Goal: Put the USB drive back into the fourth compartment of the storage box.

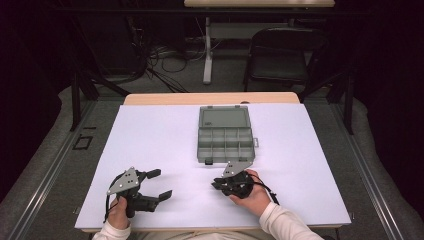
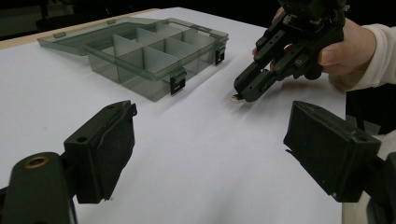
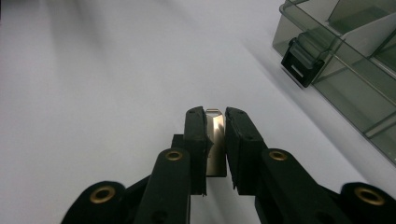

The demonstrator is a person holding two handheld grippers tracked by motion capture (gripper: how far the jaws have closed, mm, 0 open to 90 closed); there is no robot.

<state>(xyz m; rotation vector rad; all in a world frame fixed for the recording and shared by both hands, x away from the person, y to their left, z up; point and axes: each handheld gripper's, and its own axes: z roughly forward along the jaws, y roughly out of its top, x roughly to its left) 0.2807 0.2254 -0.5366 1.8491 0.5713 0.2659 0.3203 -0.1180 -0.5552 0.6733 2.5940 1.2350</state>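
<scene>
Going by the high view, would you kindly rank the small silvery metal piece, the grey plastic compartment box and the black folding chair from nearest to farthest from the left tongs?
1. The small silvery metal piece, pinched in the right tongs, across the white table to the left tongs' right.
2. The grey plastic compartment box, lid open, mid-table ahead.
3. The black folding chair, on the floor beyond the table's far edge.

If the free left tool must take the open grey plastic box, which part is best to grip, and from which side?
Probably the near front wall of the translucent grey compartment box, from above, between its two black latches: the flat-open lid leaves that thin rim exposed, and the left tool stands open.
</scene>
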